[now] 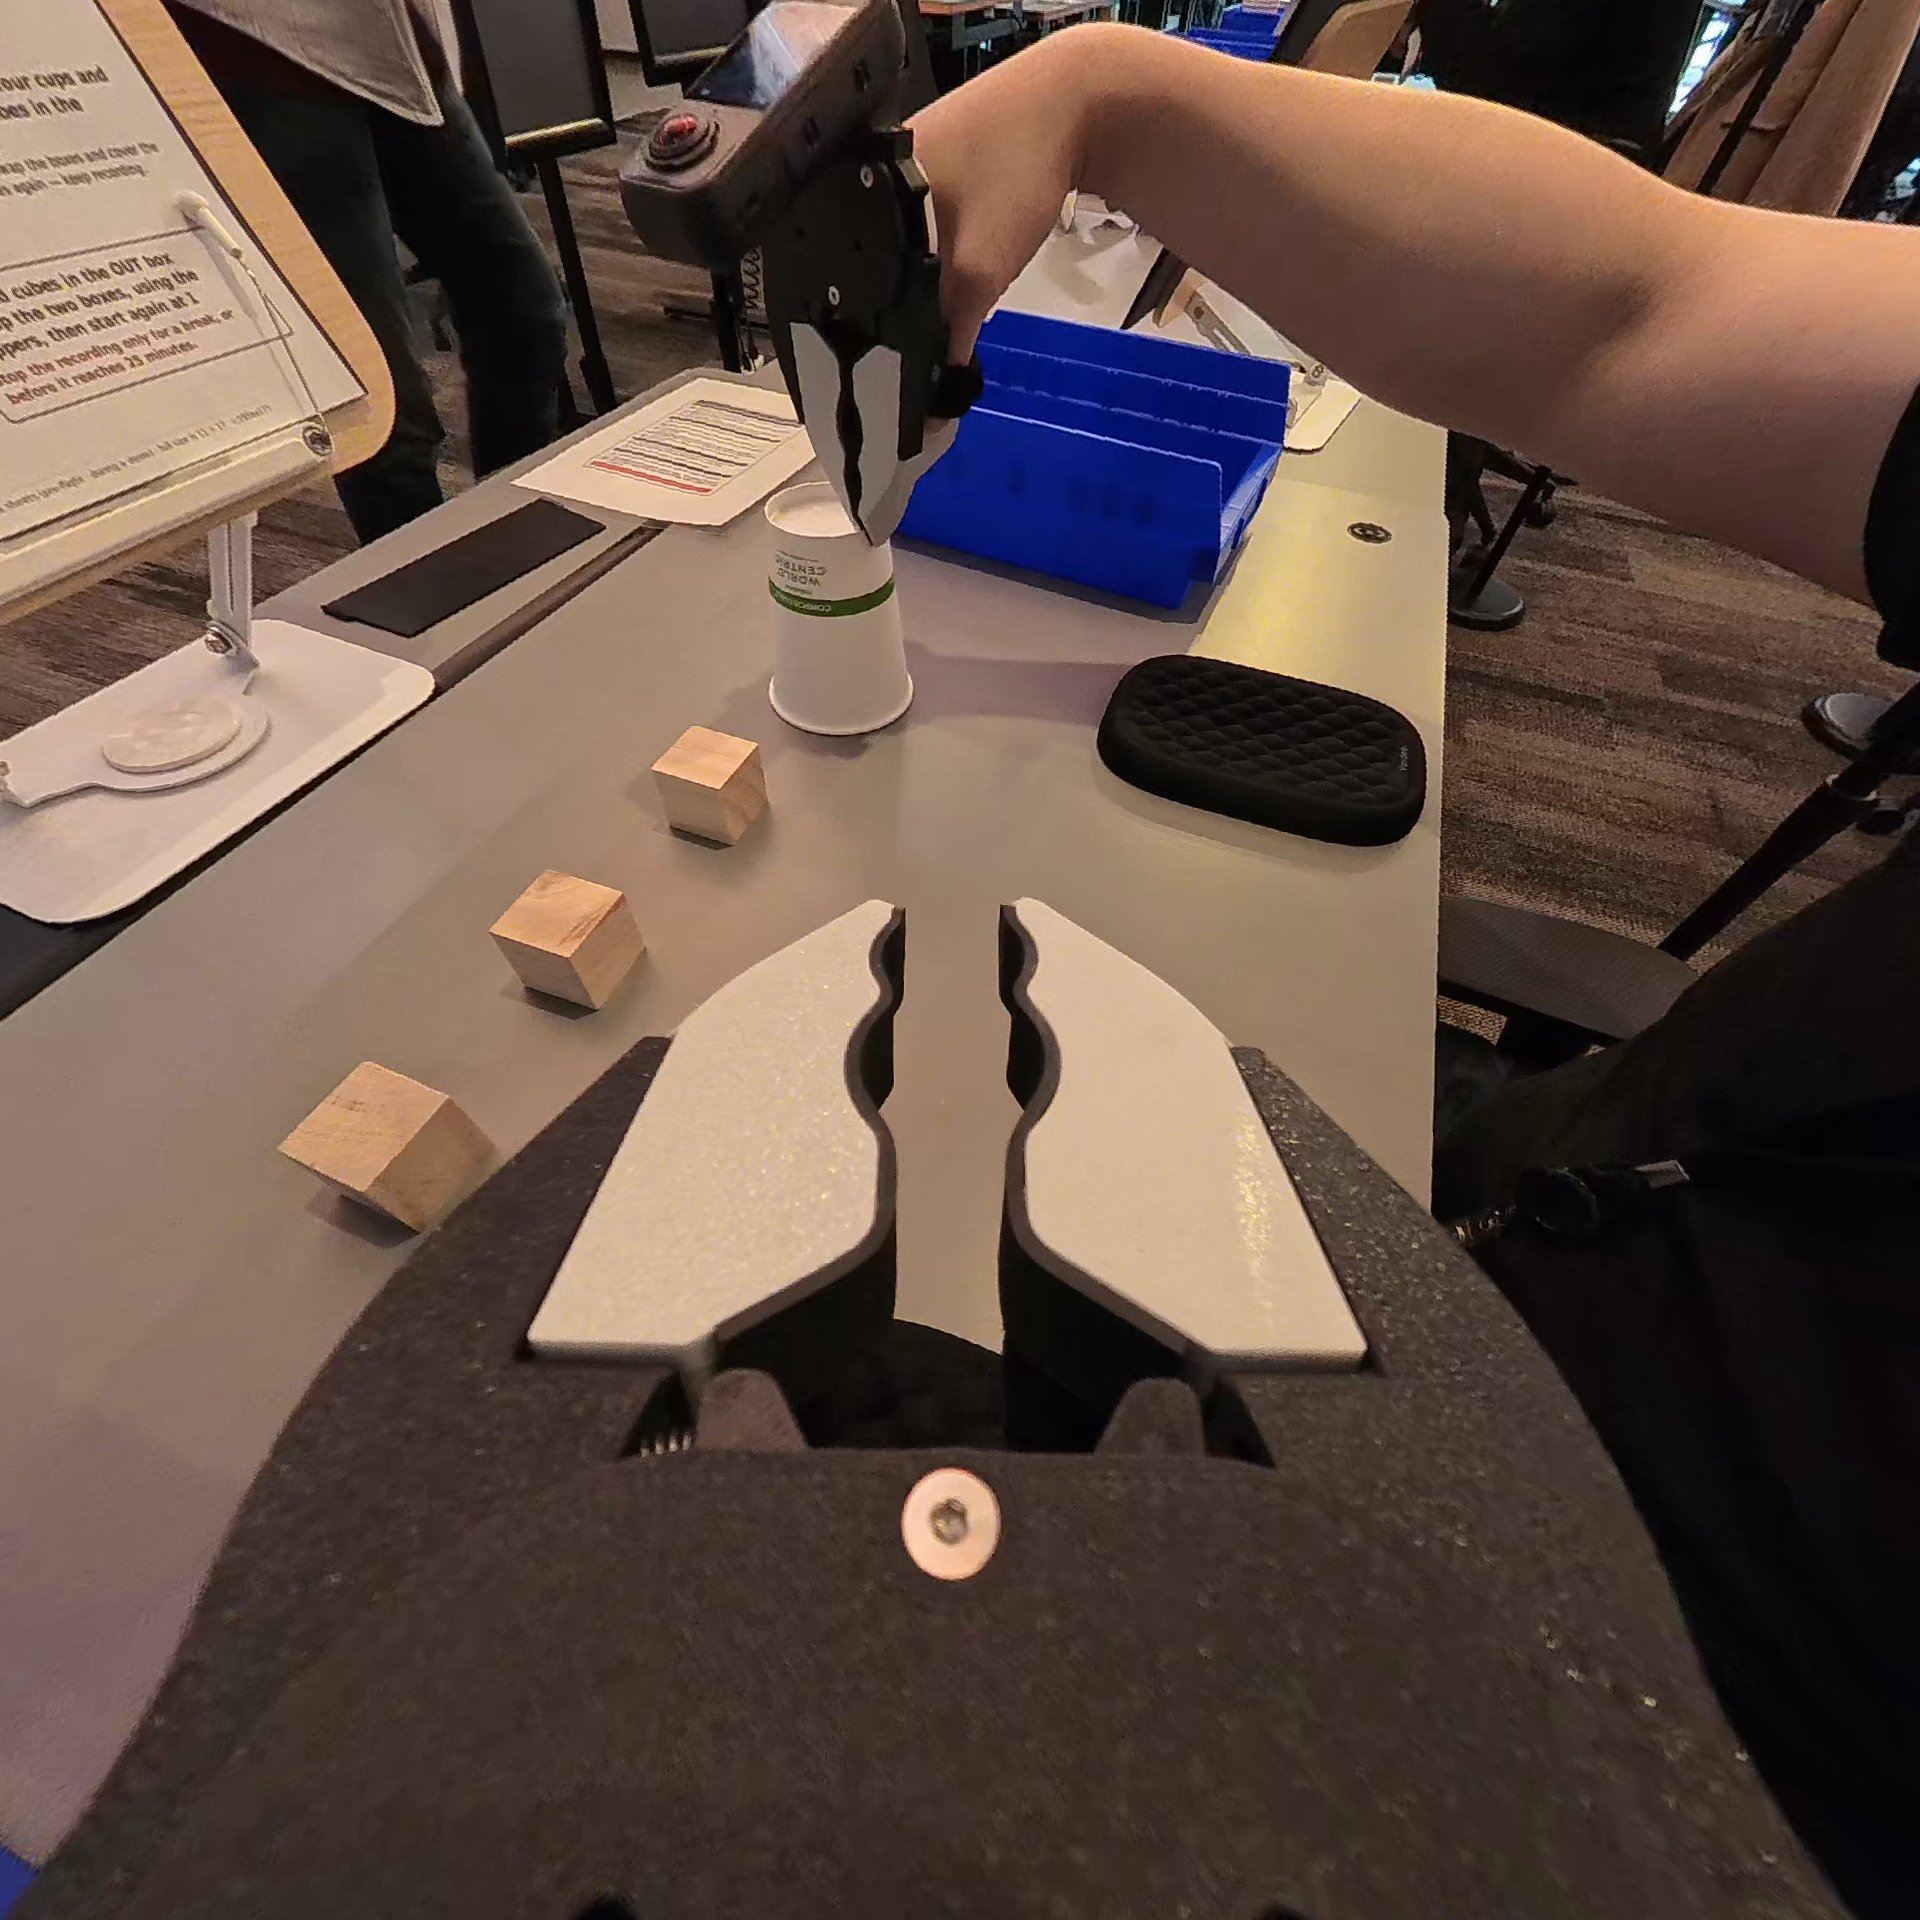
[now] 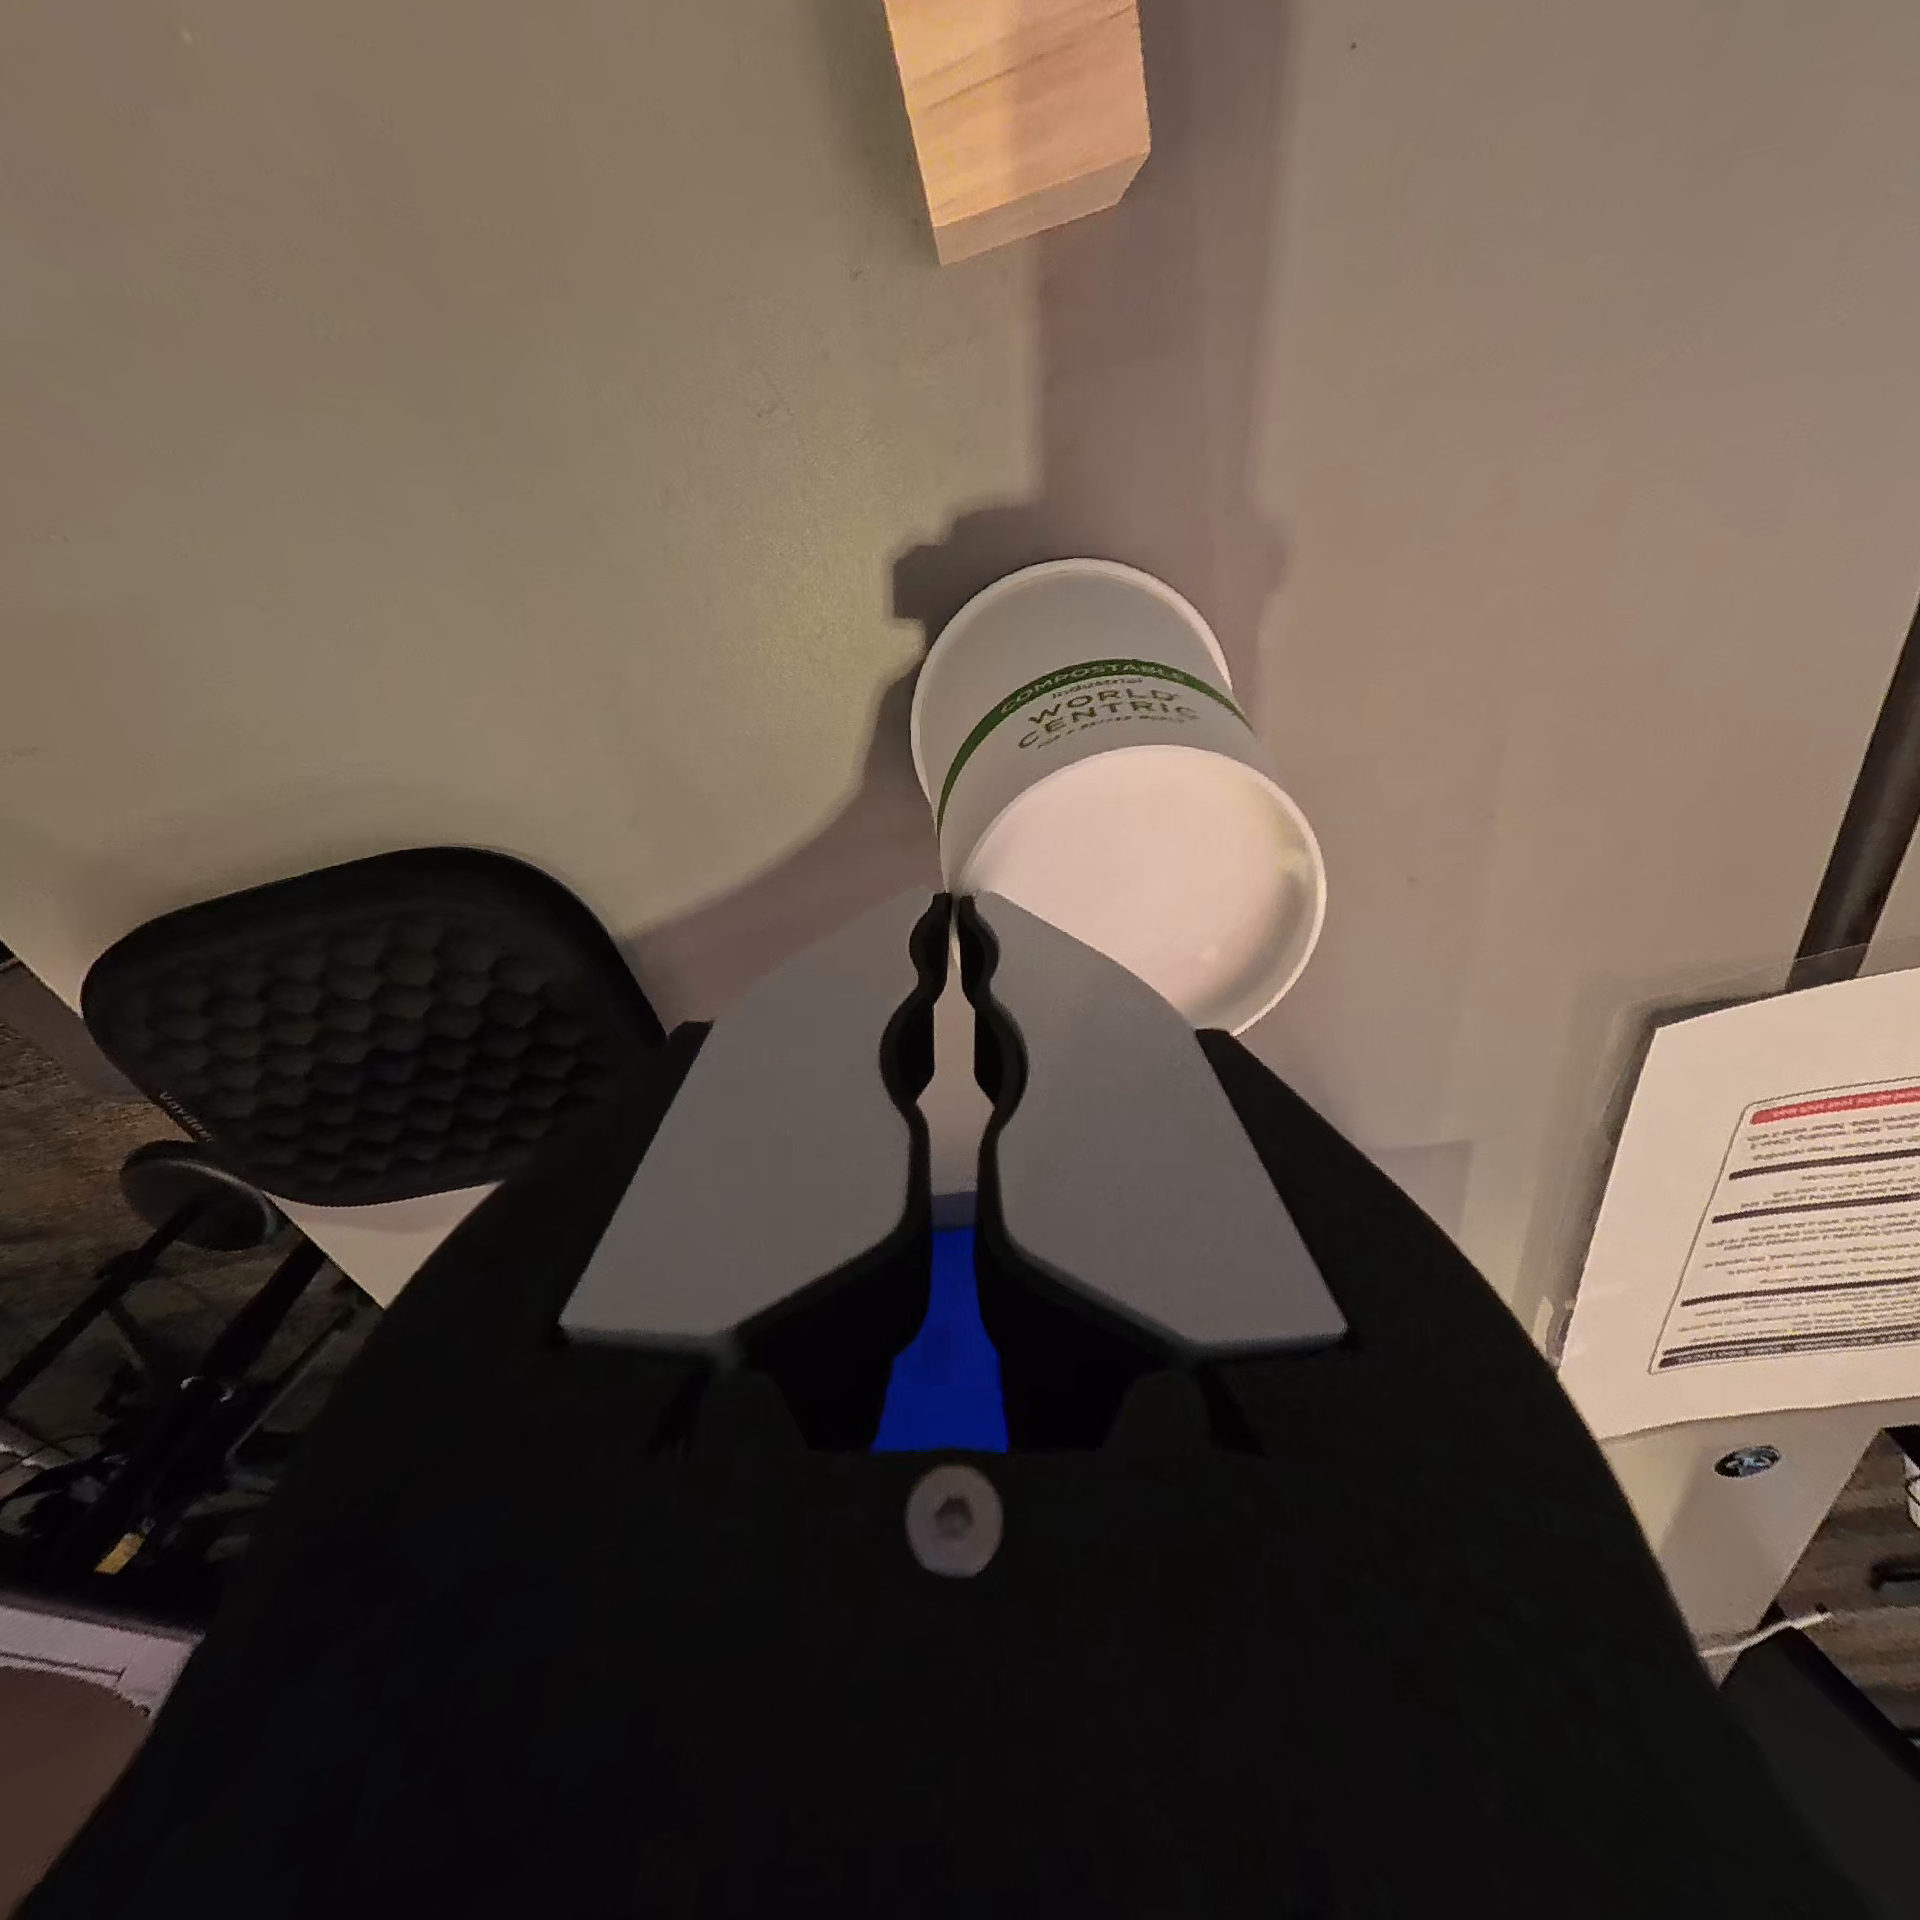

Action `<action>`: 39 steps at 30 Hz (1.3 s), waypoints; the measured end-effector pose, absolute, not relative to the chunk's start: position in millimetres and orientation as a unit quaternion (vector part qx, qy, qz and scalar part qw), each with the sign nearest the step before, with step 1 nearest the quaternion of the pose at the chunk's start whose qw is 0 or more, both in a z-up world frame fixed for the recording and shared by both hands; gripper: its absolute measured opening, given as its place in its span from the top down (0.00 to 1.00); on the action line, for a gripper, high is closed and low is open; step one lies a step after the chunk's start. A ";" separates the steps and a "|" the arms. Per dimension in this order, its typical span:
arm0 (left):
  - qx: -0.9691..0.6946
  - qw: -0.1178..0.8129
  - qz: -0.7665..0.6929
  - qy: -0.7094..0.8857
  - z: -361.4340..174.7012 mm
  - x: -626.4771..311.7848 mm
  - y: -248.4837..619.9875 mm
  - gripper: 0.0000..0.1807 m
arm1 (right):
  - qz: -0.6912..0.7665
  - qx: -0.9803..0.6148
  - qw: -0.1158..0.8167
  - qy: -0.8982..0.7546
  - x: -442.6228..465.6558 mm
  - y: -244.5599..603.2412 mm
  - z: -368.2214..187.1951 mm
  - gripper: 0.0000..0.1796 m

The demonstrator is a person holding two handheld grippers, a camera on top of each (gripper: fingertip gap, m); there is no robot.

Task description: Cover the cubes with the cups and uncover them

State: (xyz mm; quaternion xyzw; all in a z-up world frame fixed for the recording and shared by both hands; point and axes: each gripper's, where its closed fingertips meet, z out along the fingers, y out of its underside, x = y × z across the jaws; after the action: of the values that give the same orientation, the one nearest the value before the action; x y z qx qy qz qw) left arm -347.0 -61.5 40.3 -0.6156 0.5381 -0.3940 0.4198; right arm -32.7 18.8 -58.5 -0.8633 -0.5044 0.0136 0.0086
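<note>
We see three wooden cubes (image 1: 566, 937) lined on the table (image 1: 935, 810), the upturned paper cup (image 1: 837, 623) behind them, a bin (image 1: 1101, 488) farther behind it.

Green-banded cup (image 2: 1101, 748), instruction board (image 1: 125, 312) and paper sheet (image 1: 675, 447) bear print

Grey table (image 1: 1039, 790) — patterned brown carpet (image 1: 1621, 623), black office chair (image 1: 1538, 966) at right

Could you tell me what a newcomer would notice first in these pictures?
An upside-down white cup stands mid-table, with the right gripper pinching its raised base rim from above. Three wooden cubes run uncovered in a diagonal row toward the open left gripper. A blue bin sits behind the cup.
</note>
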 end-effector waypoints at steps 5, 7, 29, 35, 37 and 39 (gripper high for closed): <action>-0.614 0.417 -0.401 0.536 41.8 -345.8 -63.5 0.91 | 0.028 -0.865 0.014 -0.501 -37.1 17.6 -57.6 0.97; -0.613 0.419 -0.405 0.534 44.8 -346.5 -64.6 0.90 | 0.032 -0.865 0.030 -0.500 -39.8 20.1 -53.6 0.94; -0.786 0.320 0.045 0.527 43.9 -562.9 102.1 0.85 | 0.131 -0.631 0.589 -0.488 -142.7 -22.6 137.3 0.82; -0.776 0.266 0.099 0.563 7.1 -551.5 147.2 0.86 | 0.113 -0.653 0.563 -0.494 -138.4 -16.9 111.7 0.82; -0.790 0.236 0.100 0.557 -7.8 -555.4 156.4 0.86 | 0.121 -0.655 0.560 -0.493 -133.6 -17.6 106.2 0.82; -0.800 0.215 0.100 0.551 -19.3 -560.6 163.5 0.87 | 0.129 -0.661 0.560 -0.482 -126.0 -15.0 103.9 0.83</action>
State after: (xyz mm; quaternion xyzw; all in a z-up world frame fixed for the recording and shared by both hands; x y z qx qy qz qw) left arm -560.6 163.5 -19.3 -0.8000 0.5512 0.0995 0.2153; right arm -126.0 -15.0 103.9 -0.6612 -0.4820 0.1288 0.5603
